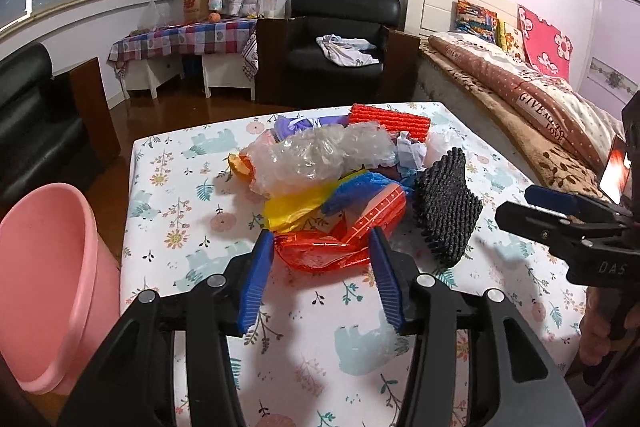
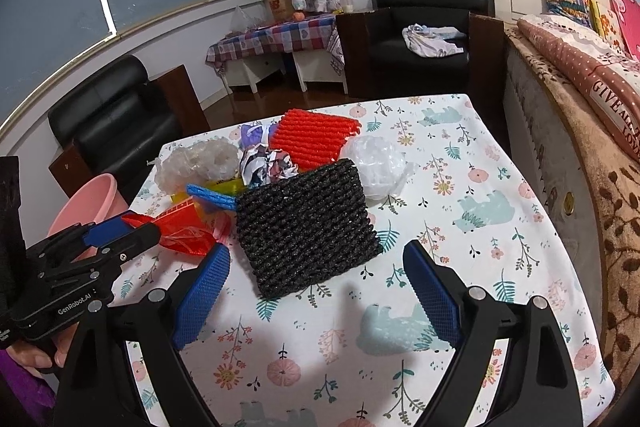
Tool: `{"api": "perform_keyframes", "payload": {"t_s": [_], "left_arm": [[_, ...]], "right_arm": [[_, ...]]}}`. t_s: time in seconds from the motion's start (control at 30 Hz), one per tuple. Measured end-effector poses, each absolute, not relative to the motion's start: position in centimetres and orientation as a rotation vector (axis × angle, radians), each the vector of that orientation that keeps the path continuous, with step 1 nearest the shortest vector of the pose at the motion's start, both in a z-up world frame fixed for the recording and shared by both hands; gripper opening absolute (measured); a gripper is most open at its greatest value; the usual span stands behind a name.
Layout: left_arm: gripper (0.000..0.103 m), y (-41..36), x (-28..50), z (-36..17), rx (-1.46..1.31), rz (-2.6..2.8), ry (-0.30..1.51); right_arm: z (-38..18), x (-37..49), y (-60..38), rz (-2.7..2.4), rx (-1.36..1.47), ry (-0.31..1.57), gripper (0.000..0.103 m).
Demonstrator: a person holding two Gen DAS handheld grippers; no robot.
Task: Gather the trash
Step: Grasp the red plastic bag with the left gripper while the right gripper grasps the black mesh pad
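A pile of trash lies on the floral-cloth table (image 1: 304, 347). Nearest my left gripper (image 1: 320, 245) is a red plastic bag (image 1: 324, 251); the open jaws straddle its near edge. Behind it lie a yellow bag (image 1: 292, 209), a blue foam net (image 1: 360, 189), clear crumpled plastic (image 1: 316, 155) and a red foam net (image 1: 390, 121). A black foam net (image 2: 306, 227) lies just ahead of my open, empty right gripper (image 2: 316, 259). A pink bin (image 1: 48, 291) stands left of the table; it also shows in the right wrist view (image 2: 86, 205).
Crumpled paper (image 2: 266, 163) and a white plastic ball (image 2: 378, 163) lie in the pile. A bed (image 1: 540, 107) runs along the right side. Black armchairs (image 1: 340, 43) and a checkered-cloth side table (image 1: 188, 39) stand beyond on the wooden floor.
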State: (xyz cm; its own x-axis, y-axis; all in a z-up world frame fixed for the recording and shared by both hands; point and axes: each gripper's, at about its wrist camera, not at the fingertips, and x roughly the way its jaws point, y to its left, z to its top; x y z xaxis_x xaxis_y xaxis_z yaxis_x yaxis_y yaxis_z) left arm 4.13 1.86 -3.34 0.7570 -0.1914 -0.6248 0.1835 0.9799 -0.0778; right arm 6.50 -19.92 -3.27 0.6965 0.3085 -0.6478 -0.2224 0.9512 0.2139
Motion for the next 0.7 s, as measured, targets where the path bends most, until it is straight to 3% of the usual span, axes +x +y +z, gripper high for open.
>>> {"api": "perform_keyframes", "payload": {"t_s": [0.27, 0.3, 0.7], "left_arm": [[0.031, 1.9, 4.3, -3.3, -0.028, -0.201, 0.685], [0.019, 1.9, 4.3, -3.3, -0.028, -0.203, 0.683], [0.015, 2.4, 2.4, -1.8, -0.07, -0.185, 0.645]], "right_arm": [[-3.7, 6.8, -20.1, 0.288, 0.136, 0.766, 0.087], [-3.7, 6.8, -20.1, 0.288, 0.137, 0.768, 0.087], [-4.6, 8.5, -21.0, 0.254, 0.18, 0.835, 0.087]]}}
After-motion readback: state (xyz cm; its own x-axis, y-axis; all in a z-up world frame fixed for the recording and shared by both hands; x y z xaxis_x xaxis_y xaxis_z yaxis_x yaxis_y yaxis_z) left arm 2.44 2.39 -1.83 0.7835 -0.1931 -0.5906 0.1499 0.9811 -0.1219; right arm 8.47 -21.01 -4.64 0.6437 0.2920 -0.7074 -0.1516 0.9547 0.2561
